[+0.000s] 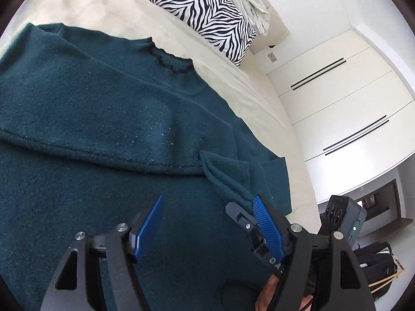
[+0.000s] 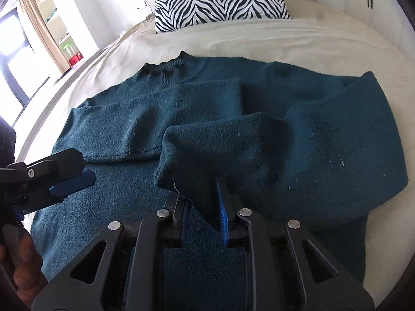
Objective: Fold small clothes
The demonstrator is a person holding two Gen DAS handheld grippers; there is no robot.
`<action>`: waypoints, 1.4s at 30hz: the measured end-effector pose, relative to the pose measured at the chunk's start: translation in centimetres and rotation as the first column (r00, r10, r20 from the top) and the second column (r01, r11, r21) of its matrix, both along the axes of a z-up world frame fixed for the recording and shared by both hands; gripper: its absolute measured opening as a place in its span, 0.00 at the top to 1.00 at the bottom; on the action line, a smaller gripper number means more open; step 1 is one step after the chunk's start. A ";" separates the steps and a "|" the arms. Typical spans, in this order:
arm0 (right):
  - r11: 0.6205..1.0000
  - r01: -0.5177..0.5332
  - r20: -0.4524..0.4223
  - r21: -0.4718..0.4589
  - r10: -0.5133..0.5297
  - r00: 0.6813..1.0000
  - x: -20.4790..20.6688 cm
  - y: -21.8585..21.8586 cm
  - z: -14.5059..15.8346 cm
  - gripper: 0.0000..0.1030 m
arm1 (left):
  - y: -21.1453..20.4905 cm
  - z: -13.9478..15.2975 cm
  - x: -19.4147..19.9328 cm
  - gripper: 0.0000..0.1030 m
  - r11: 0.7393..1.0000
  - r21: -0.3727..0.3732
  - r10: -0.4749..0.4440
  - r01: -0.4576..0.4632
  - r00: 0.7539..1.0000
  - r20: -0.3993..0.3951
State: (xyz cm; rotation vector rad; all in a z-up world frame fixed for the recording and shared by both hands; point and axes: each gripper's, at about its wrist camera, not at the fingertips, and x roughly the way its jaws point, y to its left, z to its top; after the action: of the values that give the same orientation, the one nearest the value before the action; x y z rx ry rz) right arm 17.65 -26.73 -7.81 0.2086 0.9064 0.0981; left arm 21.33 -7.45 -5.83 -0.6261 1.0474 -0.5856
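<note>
1. We saw a dark teal knit sweater (image 2: pixel 207 119) spread flat on a cream-sheeted bed (image 2: pixel 285 36), its ribbed collar (image 2: pixel 166 68) pointing toward 12 o'clock in the right wrist view.
2. One sleeve (image 2: pixel 160 108) lay folded across the chest, running from 9 o'clock toward the centre.
3. The other sleeve (image 2: pixel 345 140) came in from 3 o'clock, and its cuff (image 2: pixel 215 150) was lifted off the body of the sweater.
4. Our right gripper (image 2: pixel 201 202) had its blue-padded fingers (image 2: pixel 222 215) closed on that cuff, the fabric running in between them at 6 o'clock.
5. In the left wrist view, the same right gripper (image 1: pixel 250 208) appeared at 4 o'clock with the cuff (image 1: pixel 225 178) pinched in it.
6. Our left gripper (image 1: pixel 207 223) hovered over the lower body of the sweater (image 1: pixel 103 119), its fingers (image 1: pixel 149 229) spread wide apart with nothing between them.
7. From the right wrist view, the left gripper (image 2: pixel 70 180) sat at 9 o'clock, just above the knit; its own camera showed the fingers better.
8. A zebra-striped pillow (image 2: pixel 220 2) stood at the head of the bed at 12 o'clock, well apart from the sweater.
9. White wardrobe doors (image 1: pixel 337 98) with dark handles filled 3 o'clock in the left wrist view.
</note>
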 end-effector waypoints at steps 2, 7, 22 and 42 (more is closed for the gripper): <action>1.000 -0.022 0.005 0.021 0.021 1.000 -1.4 -0.3 0.3 0.61 | -1.4 -0.4 0.4 0.24 1.000 -0.009 -0.015 0.015 1.000 -0.021; 0.994 0.010 0.026 0.108 -0.012 1.000 -6.3 -2.4 0.5 0.38 | -5.0 -2.2 1.9 0.23 0.998 0.033 -0.047 0.049 0.995 -0.084; 0.838 0.164 -0.060 0.521 -0.156 0.986 -10.0 -10.1 -2.4 0.38 | -7.0 5.3 1.3 0.91 0.964 0.252 -0.123 0.083 0.982 0.146; 0.428 0.383 -0.229 0.819 -0.368 0.901 -1.6 -13.9 -5.4 0.38 | 4.2 2.8 6.7 0.91 0.940 0.306 0.090 -0.152 0.974 0.210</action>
State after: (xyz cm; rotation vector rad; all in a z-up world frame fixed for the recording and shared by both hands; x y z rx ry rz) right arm 16.06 -40.62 -13.26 1.3674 0.7327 0.1179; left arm 27.99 -3.24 -2.99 -0.3366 0.8888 -0.3482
